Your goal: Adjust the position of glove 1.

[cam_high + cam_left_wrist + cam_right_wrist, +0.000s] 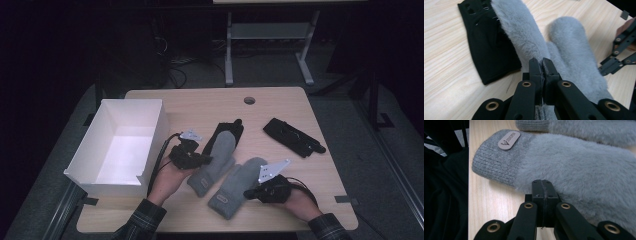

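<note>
Your left tongs [542,65] are clenched on the edge of 1 grey mitten [216,161] mid-table, overlapping a black glove [227,129]. Your right tongs [542,185] are clamped on the nearer mitten's [579,162] fluffy edge. Lift both evenly toward the white box [97,129] at left.

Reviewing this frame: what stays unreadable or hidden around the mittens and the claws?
- Right claw: whether it pinches fur of the near mitten; its closed tips hide the contact.
- Black glove: partly covered by the far mitten.
- Mitten label: print too small, blurred.
- Box: its near inside corner is hidden behind its wall, high view.
</note>
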